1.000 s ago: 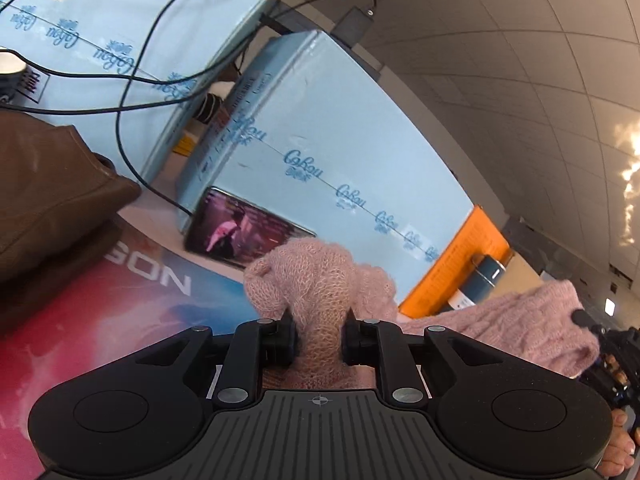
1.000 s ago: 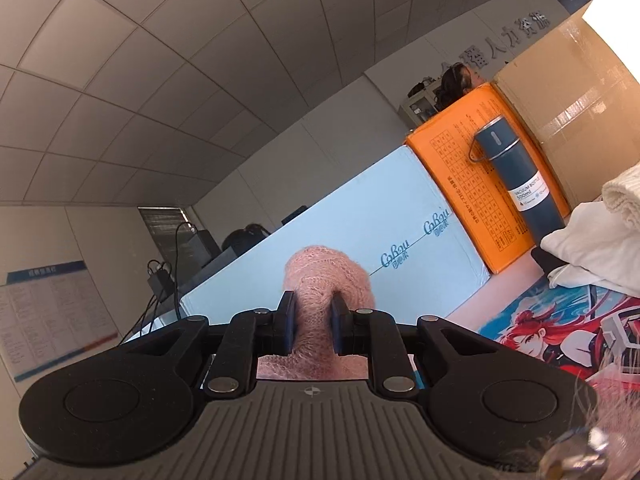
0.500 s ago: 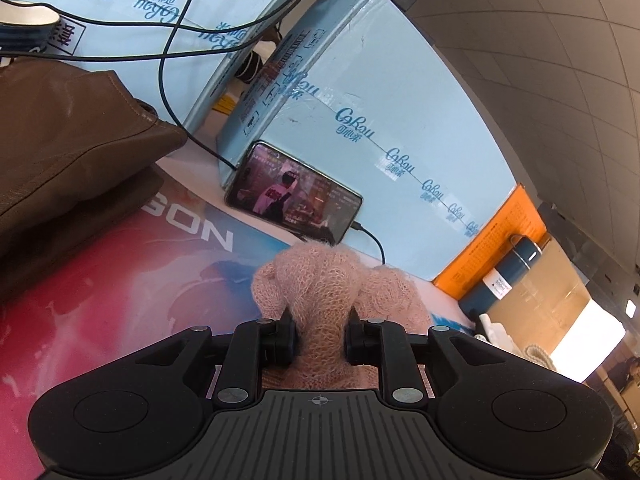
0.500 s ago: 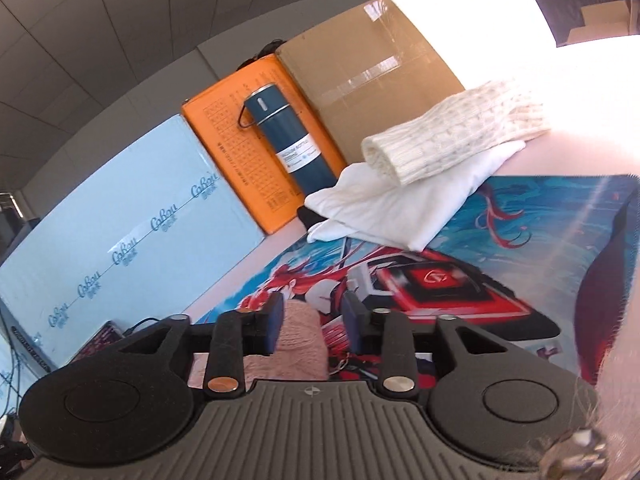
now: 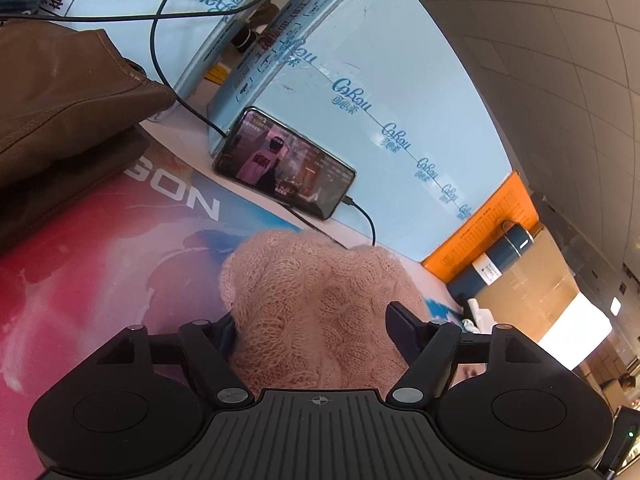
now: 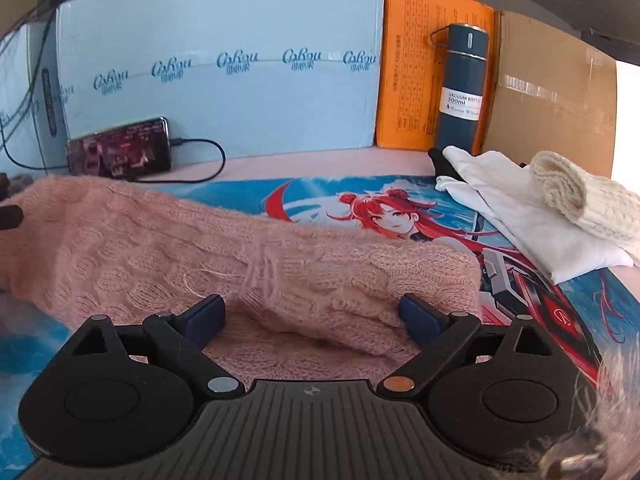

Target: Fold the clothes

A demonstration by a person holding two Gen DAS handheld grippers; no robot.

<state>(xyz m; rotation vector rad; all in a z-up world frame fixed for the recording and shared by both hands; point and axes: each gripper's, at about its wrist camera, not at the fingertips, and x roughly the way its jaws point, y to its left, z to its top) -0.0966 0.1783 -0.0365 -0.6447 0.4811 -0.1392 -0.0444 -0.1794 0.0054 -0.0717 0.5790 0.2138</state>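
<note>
A fuzzy pink knitted sweater [image 6: 168,248] lies folded across the printed desk mat [image 6: 328,196]. My right gripper [image 6: 310,314] has its jaws opening wide over the sweater's near edge; the knit lies between the fingers, and the pads stand clear of it. In the left wrist view the same pink sweater [image 5: 320,304] bulges up between the fingers of my left gripper [image 5: 312,330], whose jaws are also opening. The right pad is clear of the knit; the left pad is hidden behind it.
A phone [image 6: 120,152] on a cable leans against light blue boxes [image 6: 224,64]. A brown garment [image 5: 60,92] lies at the left. White folded clothes [image 6: 532,216], a blue vacuum bottle [image 6: 462,84], an orange box [image 6: 412,60] and a cardboard box [image 6: 556,96] stand at the right.
Both grippers were shut on the pink sweater held up in the air. They came down to the mat and their jaws spread wide, letting go of the sweater, which now lies flat.
</note>
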